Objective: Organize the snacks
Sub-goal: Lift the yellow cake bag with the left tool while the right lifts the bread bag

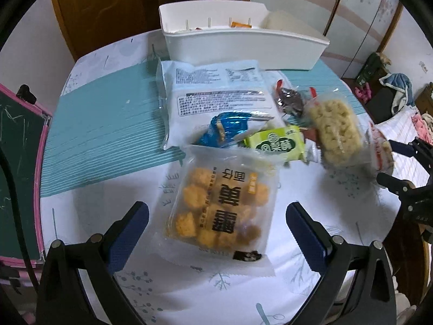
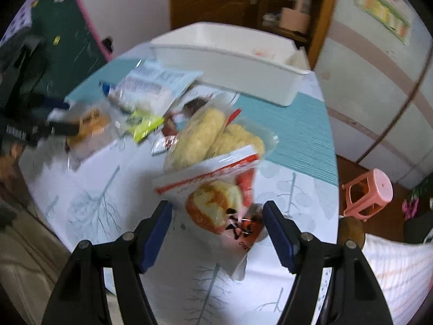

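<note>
Several snack packs lie in a pile on the table. My left gripper is open, its fingers on either side of a clear bag of orange-yellow puffs. My right gripper is open around a red-and-white bread pack; it also shows at the right edge of the left wrist view. Behind lie a pale rice-cracker pack, a green pack, a blue pack, a dark small pack and a large white pack. A white bin stands at the back.
The round table has a white and teal cloth. A green chalkboard with pink frame stands at the left. A pink stool is on the floor at the right. A wooden door is behind the table.
</note>
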A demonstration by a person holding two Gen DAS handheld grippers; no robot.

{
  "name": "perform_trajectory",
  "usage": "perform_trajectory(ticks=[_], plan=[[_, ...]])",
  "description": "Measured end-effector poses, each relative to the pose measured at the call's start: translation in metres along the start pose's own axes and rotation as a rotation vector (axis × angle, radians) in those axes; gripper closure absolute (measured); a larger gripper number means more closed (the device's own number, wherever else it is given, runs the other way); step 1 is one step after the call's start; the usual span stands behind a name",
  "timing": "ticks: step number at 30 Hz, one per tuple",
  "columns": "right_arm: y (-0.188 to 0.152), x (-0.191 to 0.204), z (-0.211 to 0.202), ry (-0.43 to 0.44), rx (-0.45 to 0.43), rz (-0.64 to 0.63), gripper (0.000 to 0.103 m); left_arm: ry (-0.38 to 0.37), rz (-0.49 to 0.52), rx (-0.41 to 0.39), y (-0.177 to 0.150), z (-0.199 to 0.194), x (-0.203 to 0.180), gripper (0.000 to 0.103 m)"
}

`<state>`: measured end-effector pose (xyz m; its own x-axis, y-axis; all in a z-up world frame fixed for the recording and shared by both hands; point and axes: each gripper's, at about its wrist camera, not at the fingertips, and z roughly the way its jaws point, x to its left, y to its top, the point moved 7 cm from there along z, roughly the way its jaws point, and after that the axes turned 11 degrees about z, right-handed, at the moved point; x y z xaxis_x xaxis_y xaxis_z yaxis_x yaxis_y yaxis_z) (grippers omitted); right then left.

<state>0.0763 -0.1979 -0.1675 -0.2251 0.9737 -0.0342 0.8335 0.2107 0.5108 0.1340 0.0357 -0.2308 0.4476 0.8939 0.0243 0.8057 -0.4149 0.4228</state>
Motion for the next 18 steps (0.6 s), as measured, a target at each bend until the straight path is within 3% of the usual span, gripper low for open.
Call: perform_trajectory(ticks=[8,14,18], plan=[[-0.008,-0.001,0.027,-0.077,0.050,-0.050,0.033,-0.001,0.001,0.085,0.000,0.034,-0.002,0.002],[-0.004,-0.004,0.024,-0.025,0.018,0.053,0.051,0.011,-0.024,0.136,0.002,0.050,-0.002,0.006],[-0.005,0.000,0.020,0.018,0.008,0.098,0.053,0.032,-0.043,0.158,-0.001,0.055,0.000,0.014]])
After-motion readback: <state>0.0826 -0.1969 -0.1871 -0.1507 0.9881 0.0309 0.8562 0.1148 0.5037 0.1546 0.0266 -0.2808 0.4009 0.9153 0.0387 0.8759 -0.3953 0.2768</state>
